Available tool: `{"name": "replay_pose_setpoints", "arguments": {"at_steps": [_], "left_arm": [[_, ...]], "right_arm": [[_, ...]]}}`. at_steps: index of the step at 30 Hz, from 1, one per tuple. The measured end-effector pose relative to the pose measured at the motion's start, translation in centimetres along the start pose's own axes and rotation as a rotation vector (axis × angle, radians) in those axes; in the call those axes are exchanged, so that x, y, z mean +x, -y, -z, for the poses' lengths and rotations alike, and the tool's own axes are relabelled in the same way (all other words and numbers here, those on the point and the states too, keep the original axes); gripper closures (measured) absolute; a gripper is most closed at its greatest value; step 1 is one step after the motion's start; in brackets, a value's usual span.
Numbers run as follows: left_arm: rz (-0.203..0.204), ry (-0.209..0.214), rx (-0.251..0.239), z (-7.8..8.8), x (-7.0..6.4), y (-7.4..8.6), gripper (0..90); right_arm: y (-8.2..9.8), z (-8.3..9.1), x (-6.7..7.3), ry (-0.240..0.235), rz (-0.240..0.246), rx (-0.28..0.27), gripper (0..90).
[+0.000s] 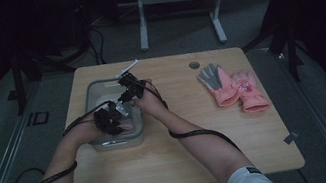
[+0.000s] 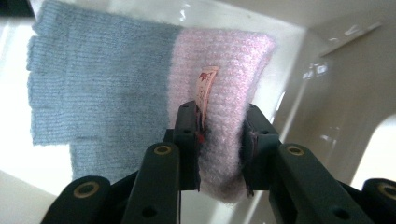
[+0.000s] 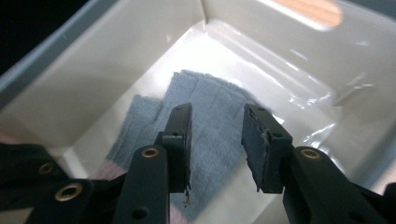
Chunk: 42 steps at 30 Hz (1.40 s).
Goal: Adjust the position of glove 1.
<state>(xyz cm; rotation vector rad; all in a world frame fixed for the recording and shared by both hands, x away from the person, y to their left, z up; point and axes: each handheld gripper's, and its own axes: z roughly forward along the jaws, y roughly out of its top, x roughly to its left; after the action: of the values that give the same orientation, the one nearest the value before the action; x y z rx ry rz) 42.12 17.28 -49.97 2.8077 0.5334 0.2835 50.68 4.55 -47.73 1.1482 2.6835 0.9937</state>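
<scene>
1. The knit glove (image 2: 140, 88) — blue at the fingers, pink at the cuff — lies in the grey bin (image 1: 94, 89) at the left of the table (image 1: 185, 143). The left gripper (image 2: 219, 140) is pinching the pink cuff beside its small tag (image 2: 205, 88). If that pinch sits only on the cuff's edge, the soft knit could slip out when lifted.
2. The right gripper (image 3: 217, 140) hovers over the blue part with its jaws spread and nothing between them. Closing from here may catch just one layer, or miss the cloth and scrape the bin floor.
3. Both grippers work close together inside the bin in the high view — they could knock each other or its wall.
4. A cable (image 1: 194, 134) trails across the table and might snag on the rim.
5. The pink gloves (image 1: 234, 88) lie well apart at the right — no risk there.
</scene>
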Motion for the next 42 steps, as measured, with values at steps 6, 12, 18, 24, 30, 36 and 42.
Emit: {"name": "replay_pose_setpoints", "arguments": {"at_steps": [6, 12, 18, 24, 30, 36, 42], "left_arm": [[0.017, -0.039, -0.04, 0.7, -0.1, 0.2, 52.3], [0.153, -0.096, -0.169, 2.9, -0.2, 0.3, 32.0], [0.201, -0.077, -0.271, 5.7, -1.1, -1.3, 14.6], [0.215, -0.031, -0.335, 6.9, -3.2, -3.8, 8.3], [0.195, -0.004, -0.379, 6.5, -5.2, -6.3, 4.8], [0.18, -0.013, -0.427, 5.8, -6.7, -8.2, 2.0], [0.174, 0.016, -0.452, 4.6, -8.3, -9.9, 2.0]], "right_arm": [[0.1, 2.9, -0.7, -0.04, -0.02, -0.069, 61.3], [1.3, 5.7, -0.9, -0.073, -0.026, -0.131, 58.5], [2.5, 8.6, -1.2, -0.095, 0.002, -0.154, 48.3], [4.2, 11.0, -2.5, -0.13, 0.023, -0.169, 33.3], [6.1, 13.2, -4.9, -0.099, 0.003, -0.212, 23.5], [8.2, 13.9, -7.2, -0.073, 0.014, -0.219, 17.3], [10.1, 14.3, -9.0, -0.04, 0.02, -0.216, 14.9]]}}
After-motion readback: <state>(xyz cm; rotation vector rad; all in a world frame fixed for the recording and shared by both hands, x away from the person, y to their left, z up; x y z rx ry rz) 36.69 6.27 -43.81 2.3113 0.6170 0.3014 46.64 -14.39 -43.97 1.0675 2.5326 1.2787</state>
